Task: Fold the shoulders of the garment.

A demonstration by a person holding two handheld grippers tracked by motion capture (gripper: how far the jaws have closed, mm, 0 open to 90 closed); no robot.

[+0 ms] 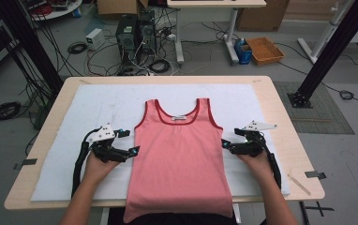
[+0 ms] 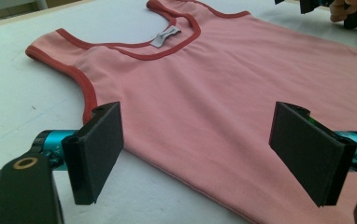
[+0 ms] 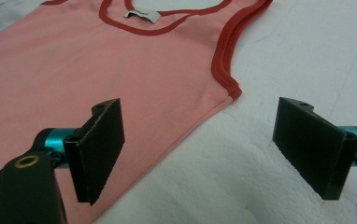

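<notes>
A pink tank top (image 1: 179,154) with red trim lies flat on the white mat (image 1: 74,140), neck away from me, its hem hanging over the table's near edge. My left gripper (image 1: 128,142) is open just beside the top's left side seam. Its own view has the pink fabric (image 2: 223,93) and its side edge between the spread black pads (image 2: 99,149). My right gripper (image 1: 226,144) is open at the right side seam below the armhole. In that gripper's view the top's edge (image 3: 186,130) runs between its pads (image 3: 310,140), nothing clamped.
The wooden table (image 1: 36,154) carries the mat. On the floor beyond are computer towers (image 1: 135,33), loose cables, a blue bin (image 1: 244,52) and an orange tray (image 1: 264,49). Black frame posts (image 1: 327,51) stand at both sides. A thin stick (image 1: 299,183) lies near the right corner.
</notes>
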